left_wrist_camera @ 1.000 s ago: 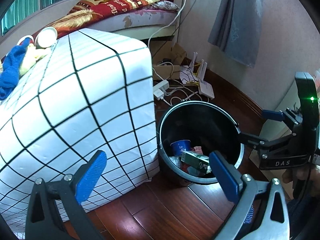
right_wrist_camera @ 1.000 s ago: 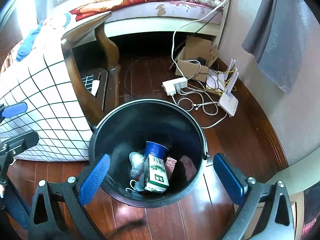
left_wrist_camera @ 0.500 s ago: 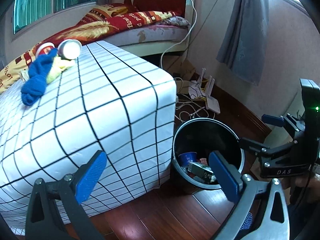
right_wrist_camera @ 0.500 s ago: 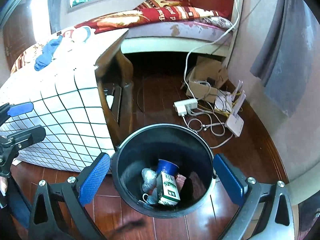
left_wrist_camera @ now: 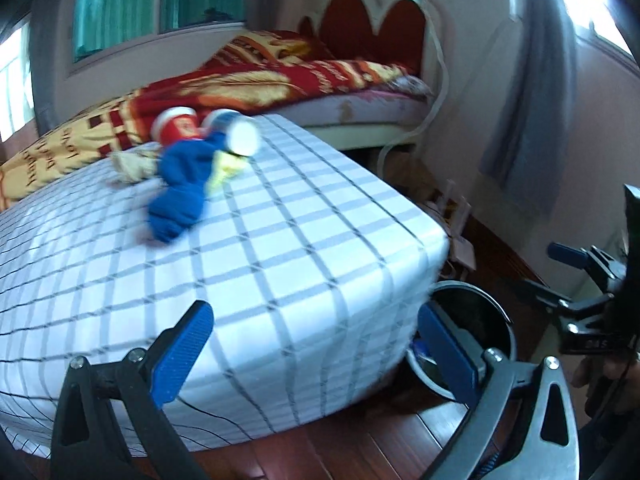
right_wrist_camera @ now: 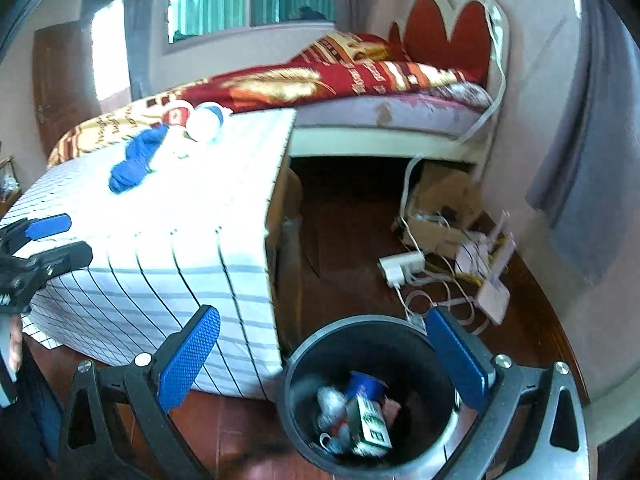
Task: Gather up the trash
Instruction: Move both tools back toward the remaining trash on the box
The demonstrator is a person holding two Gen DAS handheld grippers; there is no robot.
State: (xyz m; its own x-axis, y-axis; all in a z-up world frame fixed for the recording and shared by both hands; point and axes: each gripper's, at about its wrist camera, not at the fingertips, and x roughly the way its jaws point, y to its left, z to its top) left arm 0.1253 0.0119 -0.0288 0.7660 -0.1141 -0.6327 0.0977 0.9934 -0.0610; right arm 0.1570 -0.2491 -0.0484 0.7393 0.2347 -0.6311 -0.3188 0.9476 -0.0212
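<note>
While both grippers hang with their blue-padded fingers spread wide and nothing between them, the left gripper (left_wrist_camera: 316,344) looks across a table draped in a white grid-patterned cloth (left_wrist_camera: 280,248), and the right gripper (right_wrist_camera: 324,354) looks down over a black trash bin (right_wrist_camera: 304,360) standing on the dark wooden floor (right_wrist_camera: 352,232) just beside the table's corner. Inside the bin lie a green-and-white carton (right_wrist_camera: 370,426), a blue cup (right_wrist_camera: 366,386) and some crumpled clear plastic (right_wrist_camera: 330,404), all bunched at the bottom. On the far part of the tabletop a small cluster of litter sits together: a red paper cup (left_wrist_camera: 176,128) on its side, a white-mouthed cup (left_wrist_camera: 242,138) tipped toward the camera, a crumpled blue cloth (left_wrist_camera: 180,196) and a scrap of yellowish wrapper (left_wrist_camera: 222,168) touching it (motion blur softens the finer detail). Seen from the left wrist view, the bin (left_wrist_camera: 480,316) peeks out from behind the cloth's hanging corner, partly hidden by the gripper's right finger. Behind the table runs a bed with a red and gold blanket (right_wrist_camera: 340,76) and a red scalloped headboard (left_wrist_camera: 376,28). A white power strip (right_wrist_camera: 402,268), tangled cables and a cardboard box (right_wrist_camera: 444,208) lie on the floor near the wall, well apart from the bin.
</note>
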